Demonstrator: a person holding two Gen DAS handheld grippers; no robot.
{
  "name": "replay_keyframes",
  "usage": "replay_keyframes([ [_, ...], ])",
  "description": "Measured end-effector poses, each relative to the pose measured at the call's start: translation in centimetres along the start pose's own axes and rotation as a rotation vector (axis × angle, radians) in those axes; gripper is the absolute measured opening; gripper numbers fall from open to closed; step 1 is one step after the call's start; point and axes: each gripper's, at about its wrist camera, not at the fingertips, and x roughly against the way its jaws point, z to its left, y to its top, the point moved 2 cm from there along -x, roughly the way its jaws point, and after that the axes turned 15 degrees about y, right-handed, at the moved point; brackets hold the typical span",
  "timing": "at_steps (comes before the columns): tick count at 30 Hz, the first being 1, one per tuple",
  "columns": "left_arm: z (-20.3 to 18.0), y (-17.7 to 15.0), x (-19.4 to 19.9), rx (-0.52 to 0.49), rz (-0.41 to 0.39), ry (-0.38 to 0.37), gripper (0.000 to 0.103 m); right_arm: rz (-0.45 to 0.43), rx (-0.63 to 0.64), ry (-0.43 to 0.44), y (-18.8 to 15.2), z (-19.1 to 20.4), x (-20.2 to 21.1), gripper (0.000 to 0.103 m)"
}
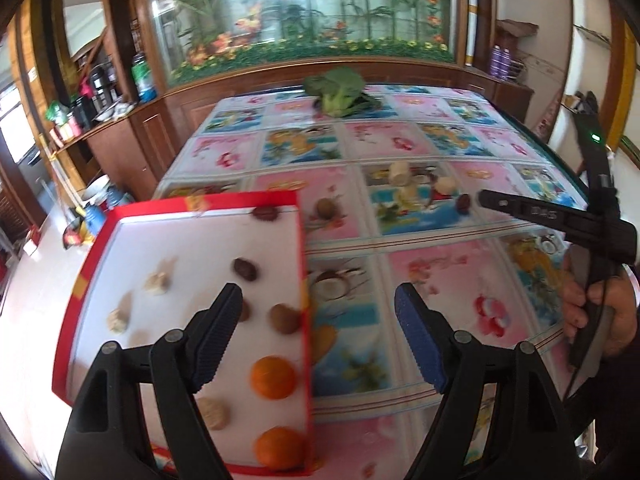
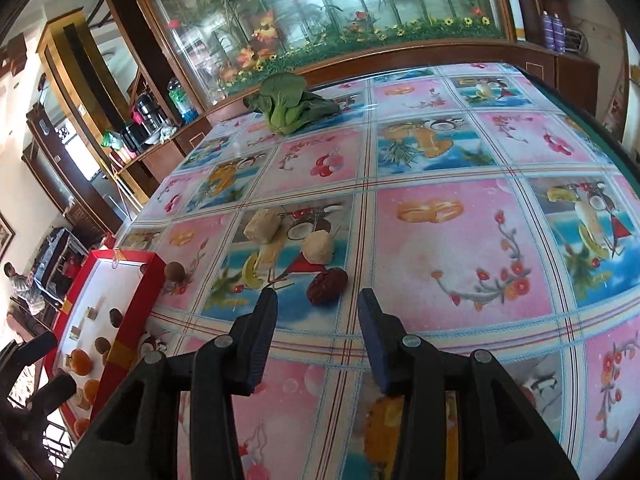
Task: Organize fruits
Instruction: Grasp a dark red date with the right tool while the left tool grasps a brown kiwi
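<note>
A red-rimmed white box (image 1: 120,236) lies at the table's left and holds two oranges (image 1: 273,377), brown round fruits (image 1: 285,319), dark red dates (image 1: 245,269) and pale pieces (image 1: 157,283). My left gripper (image 1: 318,308) is open and empty above the box's right edge. In the right wrist view, my right gripper (image 2: 317,304) is open and empty just short of a dark red date (image 2: 327,285) on the tablecloth. Two pale chunks (image 2: 261,225) (image 2: 318,246) and a brown round fruit (image 2: 175,271) lie beyond it. The box (image 2: 138,304) shows at the left there.
A leafy green vegetable (image 2: 288,105) lies at the table's far side, also in the left wrist view (image 1: 340,90). A wooden cabinet with a flower-decorated glass panel (image 1: 304,12) stands behind the table. Shelves with bottles (image 1: 142,76) are at left. The table's right edge (image 2: 580,108) curves away.
</note>
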Motion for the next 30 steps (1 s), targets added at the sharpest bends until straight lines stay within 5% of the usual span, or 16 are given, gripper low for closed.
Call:
replay_keyframes([
  [4, -2.7, 1.1, -1.1, -0.063, -0.003, -0.019, 0.080, 0.022, -0.005, -0.016, 0.6, -0.3, -1.2, 0.041],
  [9, -3.0, 4.1, -3.8, -0.137, -0.017, 0.020, 0.080, 0.067, -0.004, -0.060, 0.8, -0.7, -2.8, 0.018],
  [13, -2.5, 6.5, -6.3, -0.200, 0.012, -0.016, 0.077, 0.065, 0.018, -0.073, 0.7, -0.5, -2.9, 0.018],
  [19, -4.7, 8.0, -9.7, -0.308, 0.071, -0.099, 0.048, 0.082, 0.005, -0.032, 0.6, -0.8, -2.9, 0.018],
  [22, -5.9, 8.1, -11.2, -0.392, 0.085, -0.146, 0.047, 0.091, 0.016, -0.041, 0.4, -0.8, -3.2, 0.015],
  [25, -6.1, 7.8, -13.0, -0.453, 0.123, -0.115, 0.047, 0.093, 0.019, -0.041, 0.4, -0.8, -3.2, 0.015],
  [30, -5.1, 7.3, -14.4, -0.436, 0.162, -0.101, 0.047, 0.092, 0.018, -0.038, 0.5, -0.9, -3.2, 0.015],
])
